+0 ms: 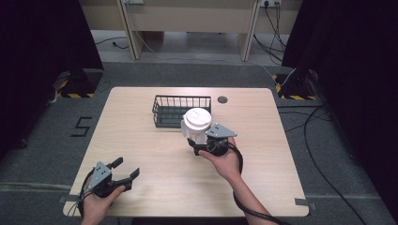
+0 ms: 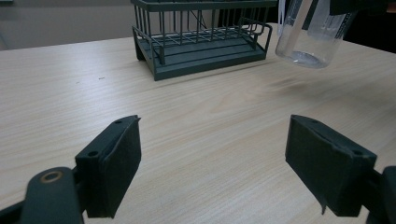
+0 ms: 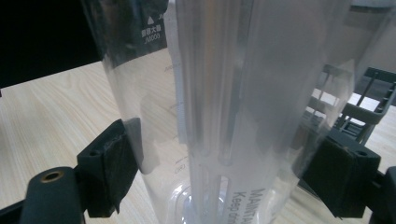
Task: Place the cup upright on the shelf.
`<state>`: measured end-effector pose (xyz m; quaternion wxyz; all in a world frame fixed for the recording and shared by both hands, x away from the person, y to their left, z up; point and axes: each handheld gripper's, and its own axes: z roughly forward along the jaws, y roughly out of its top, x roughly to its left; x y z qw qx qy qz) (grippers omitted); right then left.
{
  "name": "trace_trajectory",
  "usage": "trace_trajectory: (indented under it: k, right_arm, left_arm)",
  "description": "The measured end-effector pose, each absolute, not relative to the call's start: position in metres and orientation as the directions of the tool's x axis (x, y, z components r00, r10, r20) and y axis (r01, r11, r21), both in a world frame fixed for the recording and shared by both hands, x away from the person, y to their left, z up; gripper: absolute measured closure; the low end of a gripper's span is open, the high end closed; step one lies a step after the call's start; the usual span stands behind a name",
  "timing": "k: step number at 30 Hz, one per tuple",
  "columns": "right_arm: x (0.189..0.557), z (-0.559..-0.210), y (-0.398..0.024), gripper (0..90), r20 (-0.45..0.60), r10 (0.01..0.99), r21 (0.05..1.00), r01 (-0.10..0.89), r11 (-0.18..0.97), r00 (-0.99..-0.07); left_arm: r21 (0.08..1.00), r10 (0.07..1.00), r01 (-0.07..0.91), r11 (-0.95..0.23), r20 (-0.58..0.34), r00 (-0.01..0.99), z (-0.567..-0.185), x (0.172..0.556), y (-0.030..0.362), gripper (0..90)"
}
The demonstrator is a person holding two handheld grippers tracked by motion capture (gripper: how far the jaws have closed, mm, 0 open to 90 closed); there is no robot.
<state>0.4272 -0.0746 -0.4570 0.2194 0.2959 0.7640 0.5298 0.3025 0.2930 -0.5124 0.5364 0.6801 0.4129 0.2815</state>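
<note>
- High view: a tall clear plastic jar with a white round lid [image 1: 197, 121] is seen held above the pale wooden bench [image 1: 141, 154], just in front of the dark wire basket [image 1: 174, 110], by the right gripper [image 1: 202, 149].
- Right gripper view: the black fingers [image 3: 112, 168] are clenched on the clear wall of the jar [image 3: 224, 116], low on the body; printed markings are visible on the wall.
- Left gripper view: the left gripper [image 2: 212, 170] is released, fingers [image 2: 114, 165] spread wide over bare bench; the jar base [image 2: 308, 46] is seen off the surface.
- Judged: apparently empty, so light; thin smooth wall, likely slippery and somewhat flexible under squeeze.
- Judged: hold best taken mid-body with moderate force; lid seating cannot be told.
</note>
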Motion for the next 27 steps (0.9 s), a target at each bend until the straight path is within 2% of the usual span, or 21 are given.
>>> trace_trajectory:
  k: [27]
  right_arm:
    - [0.451, -0.437, -0.071, 18.7, 0.012, 0.713, 0.950, 0.231, 0.211, -0.701]
  left_arm:
    - [0.964, 0.866, 0.254, -0.080, -0.059, 0.496, -0.511, 0.302, 0.294, 17.8]
